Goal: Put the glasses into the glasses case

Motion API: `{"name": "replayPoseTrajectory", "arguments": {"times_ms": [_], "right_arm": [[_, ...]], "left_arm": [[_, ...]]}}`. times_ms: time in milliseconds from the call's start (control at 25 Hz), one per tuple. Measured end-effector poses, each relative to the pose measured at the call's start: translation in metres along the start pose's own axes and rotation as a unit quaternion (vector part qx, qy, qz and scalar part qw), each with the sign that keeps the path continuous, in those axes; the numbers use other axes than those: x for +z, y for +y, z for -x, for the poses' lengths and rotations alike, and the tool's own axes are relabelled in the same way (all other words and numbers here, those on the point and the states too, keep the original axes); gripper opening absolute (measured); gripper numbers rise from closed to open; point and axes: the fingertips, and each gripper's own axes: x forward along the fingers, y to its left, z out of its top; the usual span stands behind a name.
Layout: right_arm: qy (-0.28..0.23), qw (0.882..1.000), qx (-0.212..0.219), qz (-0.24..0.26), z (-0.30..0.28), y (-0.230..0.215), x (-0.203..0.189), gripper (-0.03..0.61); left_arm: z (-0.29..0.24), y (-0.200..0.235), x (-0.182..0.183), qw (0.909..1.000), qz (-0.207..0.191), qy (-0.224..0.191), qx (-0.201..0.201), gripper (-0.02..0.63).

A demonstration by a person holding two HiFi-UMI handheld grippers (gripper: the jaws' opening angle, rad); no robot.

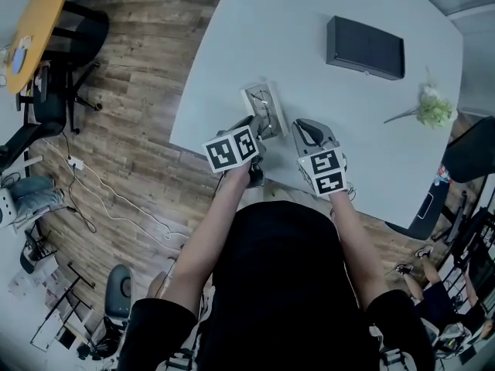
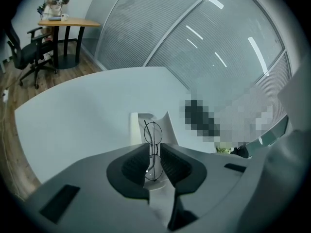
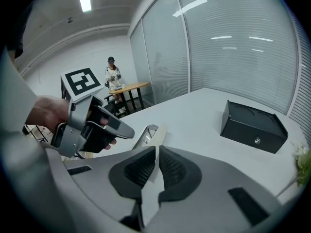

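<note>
While left gripper (image 2: 154, 153) jaws clamp thin glasses (image 2: 152, 132) at near end of open glasses case (image 2: 138, 125), frame may twist, slip or snag case rim; right gripper (image 3: 157, 152) jaws together, empty, beside case

Glasses (image 2: 153, 141): thin dark metal wire, clear lenses.
Glasses case (image 1: 251, 95): smooth pale shell, slight sheen (plastic or leatherette, cannot tell).
Left gripper (image 2: 154, 154): matt grey plastic; pads (image 2: 135, 166) dark, ribbed, rubbery.
Table (image 1: 309, 91): smooth, matt, pale top.
Black box (image 1: 365, 47): matt black.
Floor (image 1: 131, 91): grained wood planks.
</note>
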Motion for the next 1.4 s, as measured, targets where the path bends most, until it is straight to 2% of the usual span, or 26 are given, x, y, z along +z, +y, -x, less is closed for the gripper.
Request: {"name": "replayPoseTrajectory", "arguments": {"times_ms": [160,520,880,1080,1400], "right_arm": [[0.004,1.000,0.010,-0.003,-0.010,0.005,-0.002,0.038],[0.018,0.999,0.031,0.009,-0.029,0.019,-0.014,0.038],[0.027,0.998,0.046,0.019,-0.040,0.045,-0.011,0.037],[0.035,0.998,0.045,0.017,-0.047,0.058,-0.013,0.037],[0.044,0.998,0.037,0.002,-0.063,0.075,-0.015,0.038]], "left_arm": [[0.013,-0.003,-0.006,0.9996,0.005,0.001,-0.027,0.067],[0.038,0.001,-0.014,0.9985,-0.049,-0.010,-0.023,0.038],[0.067,0.015,-0.013,0.9980,-0.055,-0.020,-0.025,0.038],[0.078,0.014,-0.017,0.9953,-0.079,-0.004,-0.055,0.038],[0.088,0.033,-0.019,0.9943,-0.089,0.015,-0.056,0.038]]}}
